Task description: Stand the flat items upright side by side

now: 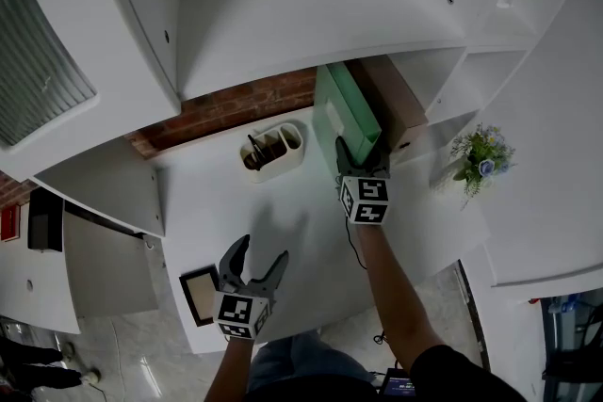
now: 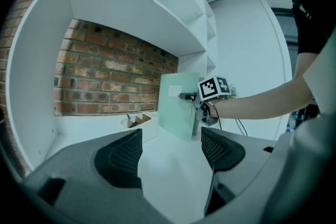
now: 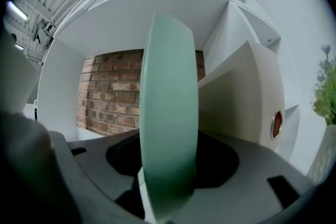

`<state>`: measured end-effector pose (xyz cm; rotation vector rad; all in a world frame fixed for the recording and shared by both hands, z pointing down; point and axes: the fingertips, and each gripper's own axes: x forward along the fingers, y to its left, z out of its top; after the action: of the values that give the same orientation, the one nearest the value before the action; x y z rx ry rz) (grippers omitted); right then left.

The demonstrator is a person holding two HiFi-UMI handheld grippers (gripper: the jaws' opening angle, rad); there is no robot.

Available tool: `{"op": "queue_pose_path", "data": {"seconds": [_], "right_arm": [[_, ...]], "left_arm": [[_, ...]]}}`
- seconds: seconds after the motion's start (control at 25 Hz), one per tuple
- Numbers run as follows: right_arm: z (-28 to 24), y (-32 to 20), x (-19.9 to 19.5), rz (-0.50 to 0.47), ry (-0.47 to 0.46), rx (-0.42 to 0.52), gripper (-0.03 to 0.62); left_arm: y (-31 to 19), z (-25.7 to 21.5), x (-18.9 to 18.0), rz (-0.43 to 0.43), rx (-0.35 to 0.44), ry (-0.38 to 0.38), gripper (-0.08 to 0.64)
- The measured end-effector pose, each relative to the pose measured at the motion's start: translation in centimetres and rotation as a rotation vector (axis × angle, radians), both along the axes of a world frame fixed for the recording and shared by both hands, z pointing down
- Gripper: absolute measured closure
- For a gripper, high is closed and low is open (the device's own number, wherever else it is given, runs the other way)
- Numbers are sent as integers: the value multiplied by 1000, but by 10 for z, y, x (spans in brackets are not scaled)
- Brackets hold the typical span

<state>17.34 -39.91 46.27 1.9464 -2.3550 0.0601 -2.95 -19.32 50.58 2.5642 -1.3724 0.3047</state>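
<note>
White shelving wraps round a brick back wall, and the desk top below it is where the sorting goes on. From where things stand, I'd say the job is partly done. A green folder is up on its edge, and at its right side, close against it, stands a brown box file, so two flat items are already side by side. What looks left is a small dark-framed picture frame, which lies flat at the front edge of the desk, well apart from the standing pair. A white pen holder sits to the left of the folder, and a small flowering plant is off to the right.

The right gripper reaches in level at the folder's near edge. The folder's spine rises straight up between its jaws, and a dark gap shows on each side. The pads look to be parted from it, not pressing, and the folder seems to stand on its own.

The left gripper hangs over the bare desk with its jaws wide and nothing between them. The picture frame lies just to its left, outside the jaws and untouched.
</note>
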Motion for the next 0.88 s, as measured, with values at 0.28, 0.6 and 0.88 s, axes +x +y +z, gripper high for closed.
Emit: {"op": "queue_pose_path", "data": {"seconds": [0.28,0.6,0.88], "right_arm": [[-4,9,3,-12,-21,-1,331],[-16,60,6,-9,-43,19,331],[-44,153,20,37,-101,82,391]], "left_arm": [[4,2,3,3,-5,4,219],[6,-12,5,9,23,27,221],[10,-30,10,32,62,62,222]]}}
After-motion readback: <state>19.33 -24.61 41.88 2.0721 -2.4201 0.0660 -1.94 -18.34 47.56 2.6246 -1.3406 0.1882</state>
